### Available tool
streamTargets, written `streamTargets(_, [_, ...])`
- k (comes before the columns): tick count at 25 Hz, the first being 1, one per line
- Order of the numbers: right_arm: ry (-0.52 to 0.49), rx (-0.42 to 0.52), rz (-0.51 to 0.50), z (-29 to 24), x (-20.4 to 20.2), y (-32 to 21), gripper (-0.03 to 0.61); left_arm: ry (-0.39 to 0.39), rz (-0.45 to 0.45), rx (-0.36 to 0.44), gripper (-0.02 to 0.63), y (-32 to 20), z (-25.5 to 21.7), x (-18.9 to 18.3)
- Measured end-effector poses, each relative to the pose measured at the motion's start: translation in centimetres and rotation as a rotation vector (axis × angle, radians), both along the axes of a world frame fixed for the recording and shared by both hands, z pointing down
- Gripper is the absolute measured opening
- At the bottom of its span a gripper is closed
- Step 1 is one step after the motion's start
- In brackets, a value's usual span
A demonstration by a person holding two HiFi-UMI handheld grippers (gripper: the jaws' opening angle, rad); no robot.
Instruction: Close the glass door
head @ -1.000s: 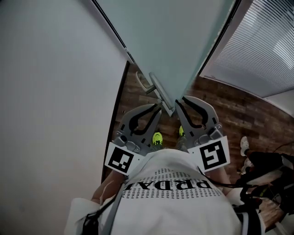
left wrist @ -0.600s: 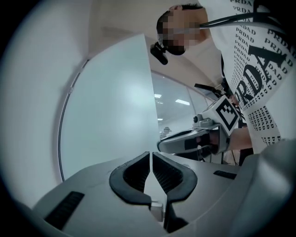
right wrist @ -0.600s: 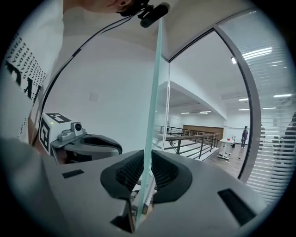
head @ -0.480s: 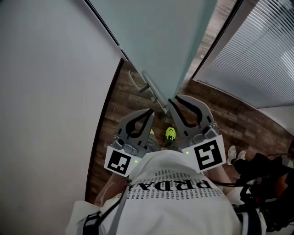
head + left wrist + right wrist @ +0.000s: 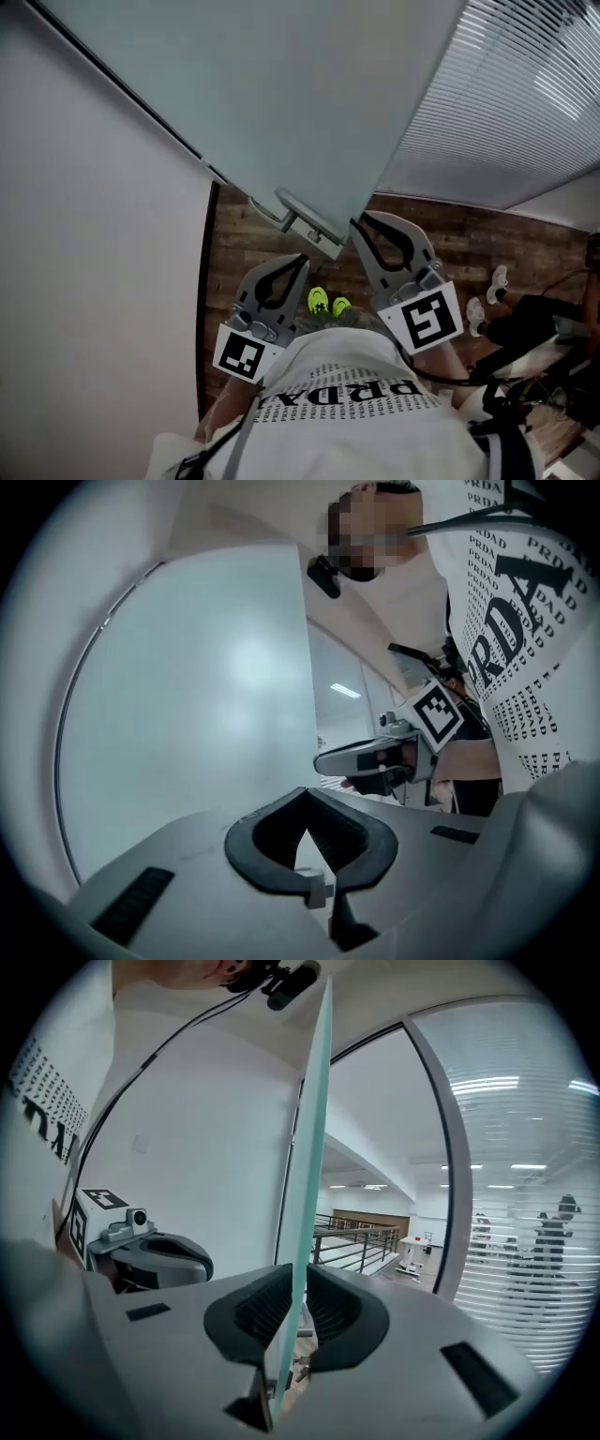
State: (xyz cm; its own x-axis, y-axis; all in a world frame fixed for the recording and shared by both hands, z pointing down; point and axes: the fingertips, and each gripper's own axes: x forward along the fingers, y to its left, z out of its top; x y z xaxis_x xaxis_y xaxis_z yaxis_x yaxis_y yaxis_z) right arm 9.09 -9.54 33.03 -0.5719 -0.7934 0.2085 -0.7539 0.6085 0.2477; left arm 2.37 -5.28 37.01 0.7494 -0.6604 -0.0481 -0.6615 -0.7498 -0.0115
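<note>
Right now my right gripper (image 5: 361, 228) straddles the free vertical edge of the glass door (image 5: 281, 94). Its own view shows the thin greenish edge running up between the two ribbed pads, and the jaws look clenched on it from both sides. My left gripper (image 5: 298, 262) hangs just to the left, nearer me. Its jaws are pressed together at the tips with nothing between them, and it touches nothing.

The door leaf stands ahead of me. It runs from the far left to its free edge near the middle, between the white wall (image 5: 94, 281) on the left and the blinds (image 5: 525, 103) on the right. A metal handle (image 5: 302, 221) sticks out from the leaf just left of the pinched edge, above the wooden floor (image 5: 246, 246).

I judge the panel to be heavy and fully rigid, so it should swing as one piece and carry momentum once it moves. The frosted surface is probably slick, so a pinch on the bare edge could slide if I pull hard. The edge is also the part most likely to chip. I think the handle is the safer hold for a firm pull, while the edge grip suits only slow, steady guiding. I want to bring the door to the frame gently and not let it slam.
</note>
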Motion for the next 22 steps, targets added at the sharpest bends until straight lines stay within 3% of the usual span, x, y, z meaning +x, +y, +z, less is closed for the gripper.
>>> streamTargets(6, [0.004, 0.02, 0.04, -0.2, 1.6, -1.3, 0.028, -0.042, 0.023, 0.03, 0.003, -0.7, 0.1, 0.4])
streamTargets(10, [0.025, 0.053, 0.014, -0.3, 1.2, -0.3, 0.028, -0.046, -0.013, 0.024, 0.003, 0.1, 0.7, -0.3])
streamTargets(17, [0.074, 0.091, -0.074, -0.7, -2.0, 0.3, 0.028, 0.023, -0.133, 0.073, 0.003, -0.6, 0.4, -1.7])
streamTargets(22, [0.085, 0.122, -0.083, -1.2, -1.2, 0.3, 0.028, 0.047, -0.178, 0.079, 0.003, 0.6, 1.0, -1.7])
